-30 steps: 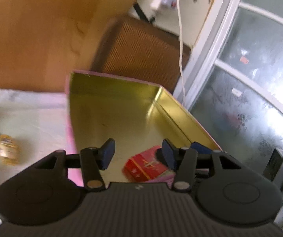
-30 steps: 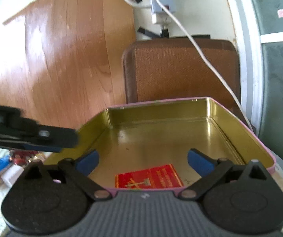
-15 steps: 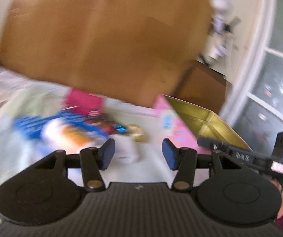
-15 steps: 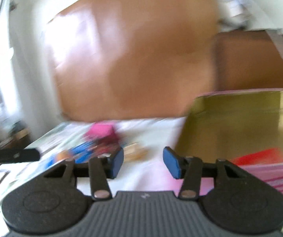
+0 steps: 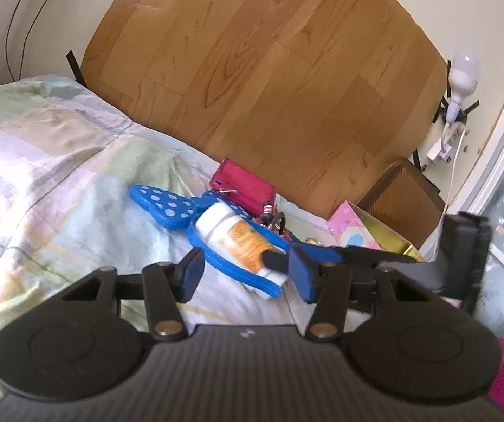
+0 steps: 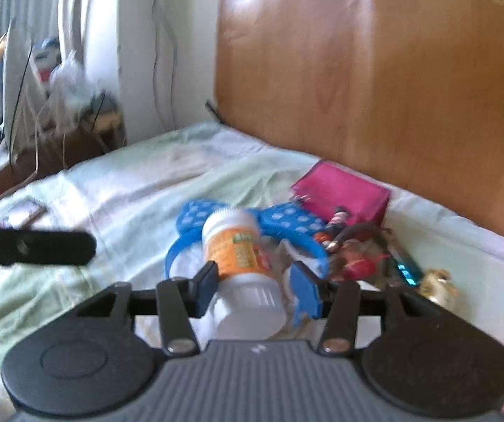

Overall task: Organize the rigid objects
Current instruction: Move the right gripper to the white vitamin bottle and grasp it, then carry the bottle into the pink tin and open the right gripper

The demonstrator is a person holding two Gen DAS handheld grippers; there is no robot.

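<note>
One orange-labelled bottle (image 6: 238,256), one blue dotted headband (image 5: 167,205), one pink wallet (image 5: 243,186), one pink tin (image 5: 352,228)

A: The bottle (image 6: 237,246) has an orange label and a white cap; the headband (image 5: 167,205) is blue with pale dots.

B: The pouch (image 5: 243,184) is magenta, the bed (image 5: 58,161) sheet pastel green checked.

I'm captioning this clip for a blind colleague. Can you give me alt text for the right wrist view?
The right gripper has its blue-padded jaws on either side of a white plastic bottle with an orange label, lying on a pale green bedsheet. Behind the bottle lie a blue polka-dot bow headband, a magenta pouch and small trinkets, before a wooden headboard.
</note>
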